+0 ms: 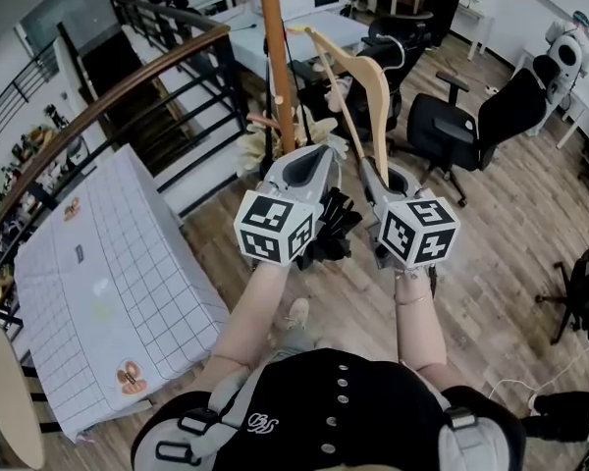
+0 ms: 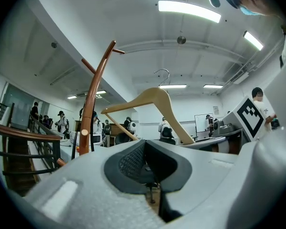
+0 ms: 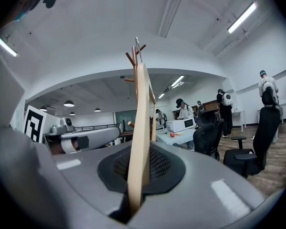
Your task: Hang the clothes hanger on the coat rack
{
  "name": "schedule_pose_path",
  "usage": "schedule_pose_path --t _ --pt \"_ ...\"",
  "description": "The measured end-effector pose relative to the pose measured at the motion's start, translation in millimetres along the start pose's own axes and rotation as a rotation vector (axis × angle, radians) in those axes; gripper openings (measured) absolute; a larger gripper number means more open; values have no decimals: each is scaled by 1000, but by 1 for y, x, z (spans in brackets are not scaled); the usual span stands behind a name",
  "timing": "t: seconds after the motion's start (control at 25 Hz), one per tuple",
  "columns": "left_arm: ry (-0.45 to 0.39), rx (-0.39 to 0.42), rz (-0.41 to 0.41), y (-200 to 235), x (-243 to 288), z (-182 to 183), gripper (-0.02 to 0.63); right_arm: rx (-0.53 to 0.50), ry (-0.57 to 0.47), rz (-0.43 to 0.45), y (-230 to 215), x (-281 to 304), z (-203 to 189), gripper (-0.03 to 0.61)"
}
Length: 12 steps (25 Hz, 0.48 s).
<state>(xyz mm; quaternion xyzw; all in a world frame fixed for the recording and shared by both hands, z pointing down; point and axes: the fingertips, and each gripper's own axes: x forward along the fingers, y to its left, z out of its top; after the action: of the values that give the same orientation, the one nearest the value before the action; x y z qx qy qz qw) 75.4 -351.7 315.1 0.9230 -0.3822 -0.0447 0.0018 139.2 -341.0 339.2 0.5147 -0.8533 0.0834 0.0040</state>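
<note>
- Head view: I'm holding the wooden hanger (image 1: 373,86) upright in the right claw (image 1: 378,175), just right of the coat rack (image 1: 273,57) pole. The left claw (image 1: 316,155) is riding alongside.
- Left gripper view: the left claw (image 2: 148,149) is sitting closed and empty, with the hanger (image 2: 157,99) beyond it.
- Right gripper view: the right claw (image 3: 137,175) is clamping the hanger's (image 3: 140,128) arm edge-on.

The coat rack (image 1: 271,57) rises straight ahead of me, the stair railing (image 1: 137,91) crowding its left and office chairs (image 1: 506,106) its right, with open floor (image 1: 510,234) further right.
</note>
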Motion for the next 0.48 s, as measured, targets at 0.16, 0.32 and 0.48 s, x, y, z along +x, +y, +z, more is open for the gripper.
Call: schedule_pose_path --t 0.16,0.32,0.48 --pt "-26 14 -9 14 9 14 -3 -11 -9 -12 -3 17 9 0" --pt "-54 19 -26 29 20 27 -3 -15 -22 -22 -6 36 17 0" --pt "-85 39 -39 41 31 46 -3 -33 -20 -27 -10 52 28 0"
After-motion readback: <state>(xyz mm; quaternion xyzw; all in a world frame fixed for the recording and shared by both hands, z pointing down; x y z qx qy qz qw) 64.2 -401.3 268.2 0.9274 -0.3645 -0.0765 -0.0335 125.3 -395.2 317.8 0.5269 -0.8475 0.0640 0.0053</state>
